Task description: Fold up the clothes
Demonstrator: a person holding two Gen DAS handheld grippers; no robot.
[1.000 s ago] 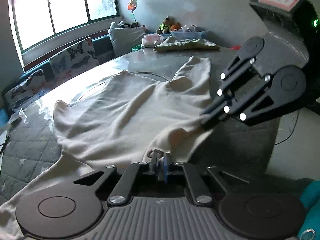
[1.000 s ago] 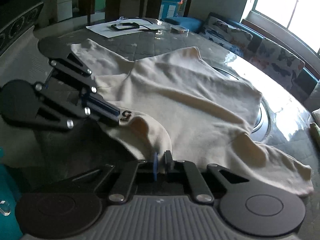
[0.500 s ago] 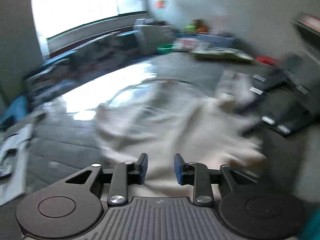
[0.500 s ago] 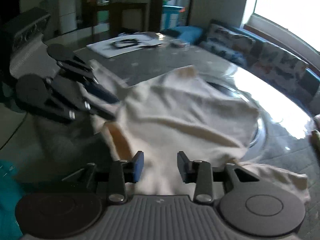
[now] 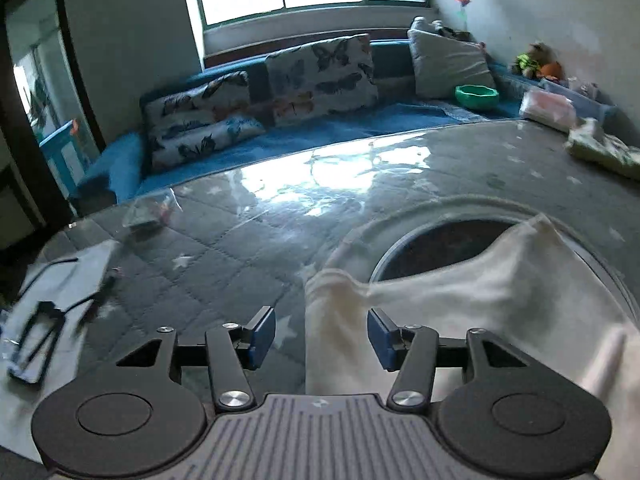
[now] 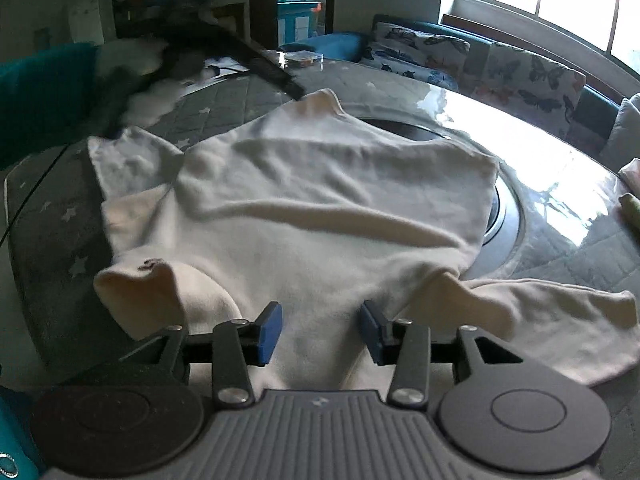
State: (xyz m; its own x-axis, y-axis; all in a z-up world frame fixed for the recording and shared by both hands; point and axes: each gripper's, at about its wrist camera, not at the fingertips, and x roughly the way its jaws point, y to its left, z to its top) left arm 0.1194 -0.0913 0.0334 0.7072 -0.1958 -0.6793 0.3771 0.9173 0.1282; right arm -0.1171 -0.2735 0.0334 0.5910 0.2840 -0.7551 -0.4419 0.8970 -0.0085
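Note:
A cream long-sleeved garment (image 6: 320, 208) lies spread and wrinkled on the round grey quilted table (image 6: 52, 240). My right gripper (image 6: 320, 330) is open and empty above its near edge, with one sleeve (image 6: 552, 316) trailing to the right. My left gripper (image 5: 322, 338) is open and empty, with the garment's corner (image 5: 336, 312) lying between its blue pads. The left gripper (image 6: 276, 76) shows blurred at the far left corner of the garment in the right wrist view.
A dark round inset (image 5: 436, 248) sits in the table's middle, partly under the garment. Papers and a black cable (image 5: 44, 312) lie at the table's left. A greenish folded cloth (image 5: 604, 152) lies far right. A blue sofa with butterfly cushions (image 5: 320, 76) stands behind.
Both grippers let go of the garment's near edge and opened. The left gripper swung away to the garment's far left corner. The right gripper pulled back slightly.

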